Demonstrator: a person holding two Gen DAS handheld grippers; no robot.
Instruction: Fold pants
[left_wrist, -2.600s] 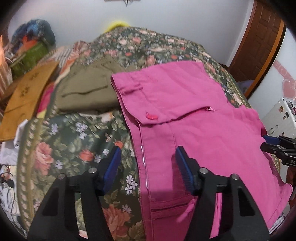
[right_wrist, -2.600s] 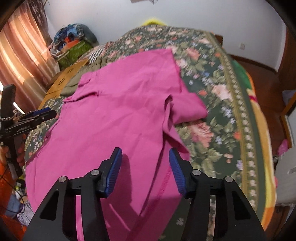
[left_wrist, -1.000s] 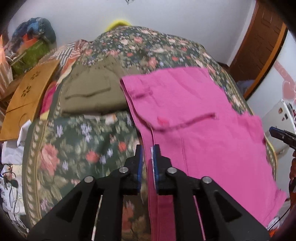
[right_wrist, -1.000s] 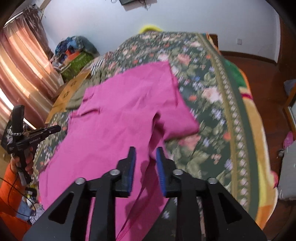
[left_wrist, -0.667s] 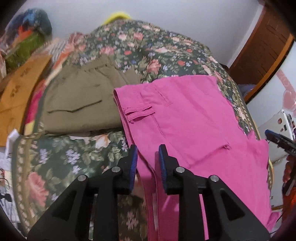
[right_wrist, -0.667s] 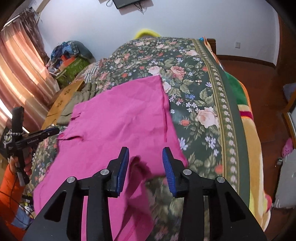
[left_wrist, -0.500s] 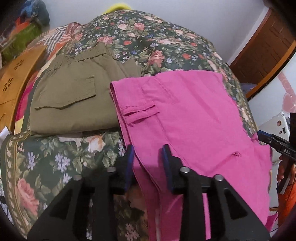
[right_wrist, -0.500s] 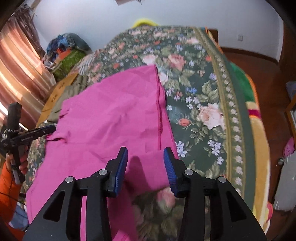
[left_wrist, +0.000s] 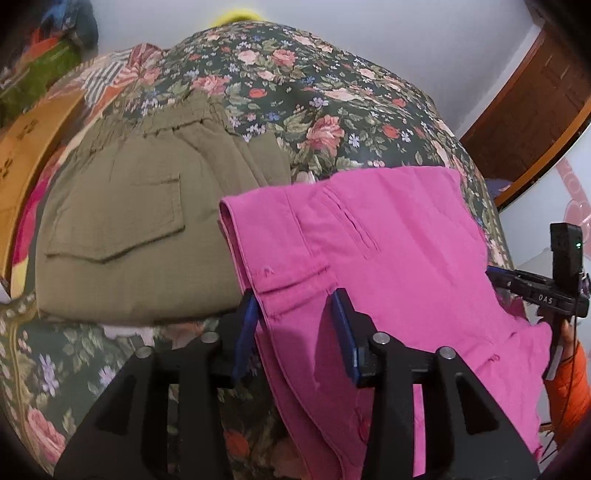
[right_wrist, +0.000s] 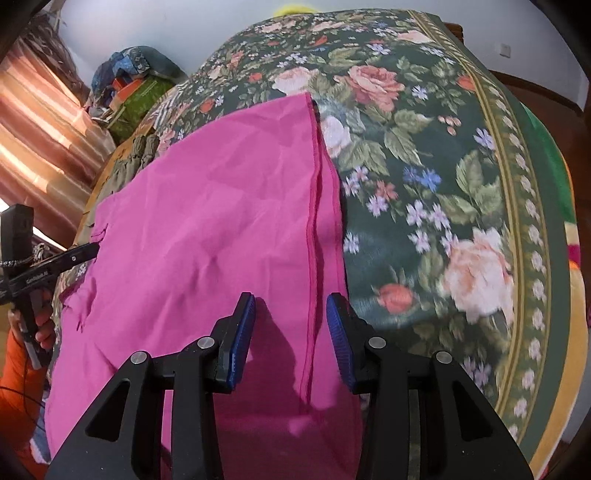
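The pink pants (left_wrist: 388, 258) lie flat on the floral bed cover (left_wrist: 314, 103), with a folded edge at the far left and the waistband layer on top. My left gripper (left_wrist: 293, 328) hovers over the waistband's left edge. Its jaws are opening; cloth lies between them, unpressed. In the right wrist view the pink pants (right_wrist: 221, 221) show a hem seam running toward me. My right gripper (right_wrist: 290, 332) straddles that seam near the cloth's right edge. Its jaws are closing, and the pads do not press the cloth. Each gripper appears in the other's view: right gripper (left_wrist: 535, 291), left gripper (right_wrist: 55, 266).
Folded olive pants (left_wrist: 129, 229) lie just left of the pink ones. A wooden board (left_wrist: 22, 147) and a pile of bags (right_wrist: 136, 81) sit at the bed's far left, by a curtain (right_wrist: 44, 129). A brown door (left_wrist: 535, 110) stands at the right. Orange sleeves (right_wrist: 18, 387) show at the frame edges.
Both grippers, shut on the pink cloth a second ago, moved forward and down over the bed and let it go. The pants now lie folded over, and both jaws stand apart.
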